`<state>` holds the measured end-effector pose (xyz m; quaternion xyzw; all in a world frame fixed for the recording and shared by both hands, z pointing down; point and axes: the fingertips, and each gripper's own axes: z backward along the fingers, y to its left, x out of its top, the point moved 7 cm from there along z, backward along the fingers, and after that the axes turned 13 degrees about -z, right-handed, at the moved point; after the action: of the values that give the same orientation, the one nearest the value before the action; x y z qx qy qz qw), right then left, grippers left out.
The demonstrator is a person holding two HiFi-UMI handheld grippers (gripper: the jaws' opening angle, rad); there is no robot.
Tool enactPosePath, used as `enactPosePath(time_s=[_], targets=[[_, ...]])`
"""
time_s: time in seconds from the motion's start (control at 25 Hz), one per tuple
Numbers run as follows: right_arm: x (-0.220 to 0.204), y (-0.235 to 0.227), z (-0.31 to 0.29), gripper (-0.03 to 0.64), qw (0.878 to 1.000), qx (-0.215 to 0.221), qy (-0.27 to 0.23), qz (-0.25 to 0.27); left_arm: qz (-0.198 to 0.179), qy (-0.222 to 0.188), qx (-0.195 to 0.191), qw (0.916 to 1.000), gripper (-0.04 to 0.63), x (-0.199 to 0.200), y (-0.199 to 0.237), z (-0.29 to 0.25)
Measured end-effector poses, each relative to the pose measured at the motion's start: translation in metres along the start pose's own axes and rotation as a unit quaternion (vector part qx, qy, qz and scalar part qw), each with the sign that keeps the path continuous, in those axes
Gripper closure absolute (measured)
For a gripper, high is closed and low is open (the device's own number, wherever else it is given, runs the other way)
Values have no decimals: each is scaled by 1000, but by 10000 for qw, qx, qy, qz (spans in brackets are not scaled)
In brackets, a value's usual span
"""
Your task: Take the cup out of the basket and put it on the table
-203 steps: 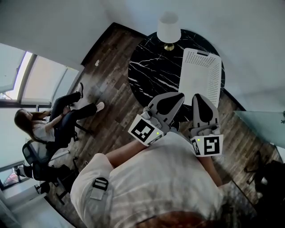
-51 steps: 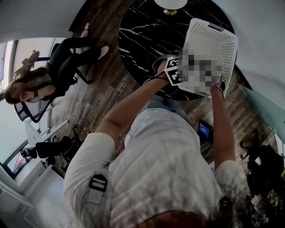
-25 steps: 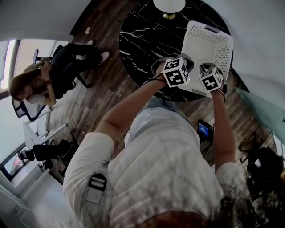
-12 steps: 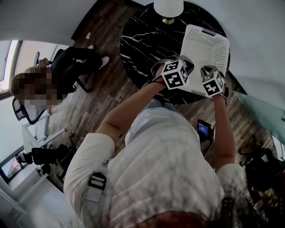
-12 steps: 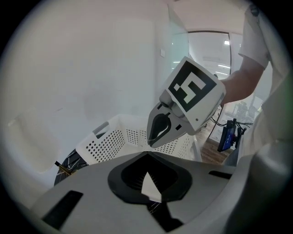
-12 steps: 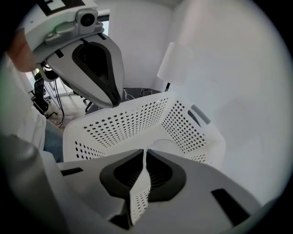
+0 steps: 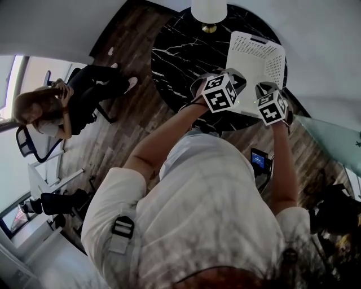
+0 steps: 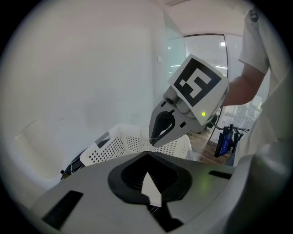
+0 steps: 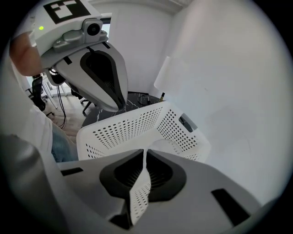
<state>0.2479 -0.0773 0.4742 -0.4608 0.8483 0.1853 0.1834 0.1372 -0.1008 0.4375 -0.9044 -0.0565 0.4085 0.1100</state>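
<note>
Left gripper (image 8: pixel 147 165): jaws are closed onto a thin white edge of the basket (image 9: pixel 137 123), with only that sliver seen between the dark pads. Right gripper (image 9: pixel 143 160): jaws are likewise pressed onto the basket, and a strip of its perforated wall is pinched between the pads. Both grips are placed on the basket's near end, side by side, with the left gripper toward the table's middle and the right gripper toward its edge. Each gripper is seen in the other's view, hanging just above the basket's rim with its marker cube up. The basket is located on the right side of the round black marble table (image 7: pixel 183 53), its near end at the table's edge next to the person. Whether its base is resting flat or is raised cannot be told. The cup is not made out in any view: the part of the basket's inside that is shown is plain white, and the near part is hidden behind the grippers in the head view. A white-shaded lamp (image 7: pixel 208 10) is stood at the table's far edge, just beside the basket's far corner. A dark wood floor (image 7: pixel 130 130) is seen around the table. A seated person (image 7: pixel 62 104) is seen well apart, at the left of the head view.
</note>
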Motion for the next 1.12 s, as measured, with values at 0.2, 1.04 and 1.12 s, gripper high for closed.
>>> enactPosePath(time_s=[0.2,1.04,1.12], targets=[[0,1,16,592,9999,-107,-56,29,-89,-21,8,10000,589,8,-4,3],[51,42,41,592,9961,16,-451,757,265,57,581,9979,589,-20,-10,45],[58,48,42,591,9951,62,-479,862,340,72,668,9972,589,-25,-10,51]])
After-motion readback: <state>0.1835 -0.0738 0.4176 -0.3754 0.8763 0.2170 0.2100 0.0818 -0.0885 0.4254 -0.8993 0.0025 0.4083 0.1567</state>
